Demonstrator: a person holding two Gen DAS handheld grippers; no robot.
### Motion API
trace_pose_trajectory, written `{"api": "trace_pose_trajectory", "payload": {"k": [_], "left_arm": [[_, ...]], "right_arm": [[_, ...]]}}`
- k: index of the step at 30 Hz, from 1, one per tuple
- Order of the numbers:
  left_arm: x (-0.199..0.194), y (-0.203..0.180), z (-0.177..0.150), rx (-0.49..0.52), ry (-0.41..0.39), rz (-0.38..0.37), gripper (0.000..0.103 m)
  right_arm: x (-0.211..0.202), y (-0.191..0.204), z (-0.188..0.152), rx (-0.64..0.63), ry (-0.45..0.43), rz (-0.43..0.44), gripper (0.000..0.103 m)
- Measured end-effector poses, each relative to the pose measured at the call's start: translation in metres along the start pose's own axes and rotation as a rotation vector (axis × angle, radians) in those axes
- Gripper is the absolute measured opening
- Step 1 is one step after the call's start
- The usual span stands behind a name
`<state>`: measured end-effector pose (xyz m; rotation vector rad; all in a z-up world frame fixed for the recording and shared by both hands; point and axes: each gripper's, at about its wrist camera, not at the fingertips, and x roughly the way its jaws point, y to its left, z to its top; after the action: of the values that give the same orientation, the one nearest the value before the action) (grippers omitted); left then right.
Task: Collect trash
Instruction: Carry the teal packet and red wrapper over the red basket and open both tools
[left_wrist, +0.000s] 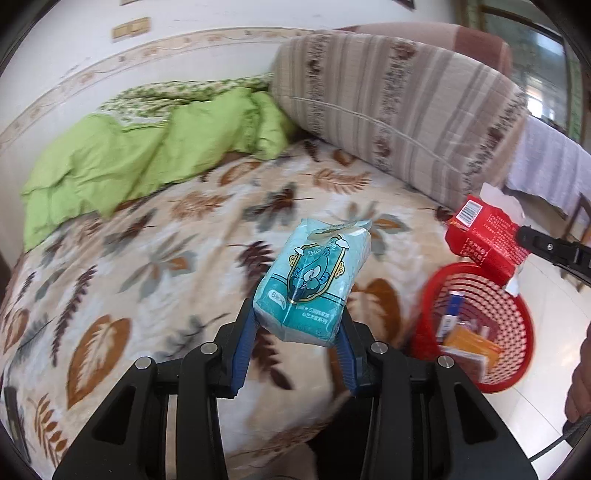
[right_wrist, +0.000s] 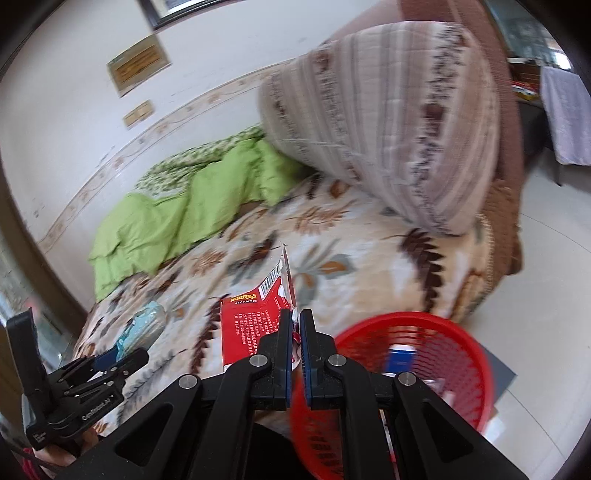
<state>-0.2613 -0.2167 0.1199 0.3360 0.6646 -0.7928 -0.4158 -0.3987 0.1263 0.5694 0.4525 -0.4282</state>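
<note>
My left gripper (left_wrist: 297, 325) is shut on a teal tissue pack (left_wrist: 314, 284), which I hold above the leaf-patterned bed. The same pack (right_wrist: 142, 326) shows in the right wrist view, at the tip of the left gripper (right_wrist: 110, 360). My right gripper (right_wrist: 294, 321) is shut on a flattened red wrapper (right_wrist: 255, 314) with a barcode. In the left wrist view that red wrapper (left_wrist: 484, 236) hangs just above the red mesh basket (left_wrist: 517, 306), with the right gripper's fingers (left_wrist: 543, 245) at its right edge. The red basket (right_wrist: 461, 354) stands on the floor beside the bed with several items inside.
The bed (left_wrist: 166, 236) carries a green quilt (left_wrist: 140, 155) at the wall and a big striped rolled bedding bundle (left_wrist: 399, 110) at its far end. Pale tiled floor (right_wrist: 546, 295) lies right of the bed. A hand (left_wrist: 580, 380) shows at the right edge.
</note>
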Motion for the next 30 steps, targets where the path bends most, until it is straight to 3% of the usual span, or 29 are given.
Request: {"api": "trace_pose_trajectory", "payload": {"k": [8, 13, 30], "left_arm": [[0.024, -0.077, 0.019, 0.071, 0.078, -0.213, 0.040], [0.038, -0.115, 0.020, 0.119, 0.121, -0.280, 0.040], [0.075, -0.151, 0.010, 0.180, 0.219, -0.305, 0.040]], "right_arm": [[-0.022, -0.050, 0.002, 0.051, -0.019, -0.134, 0.005], [-0.024, -0.070, -0.001, 0.075, -0.018, -0.183, 0.005], [-0.011, -0.092, -0.014, 0.102, 0.036, -0.230, 0.005]]}}
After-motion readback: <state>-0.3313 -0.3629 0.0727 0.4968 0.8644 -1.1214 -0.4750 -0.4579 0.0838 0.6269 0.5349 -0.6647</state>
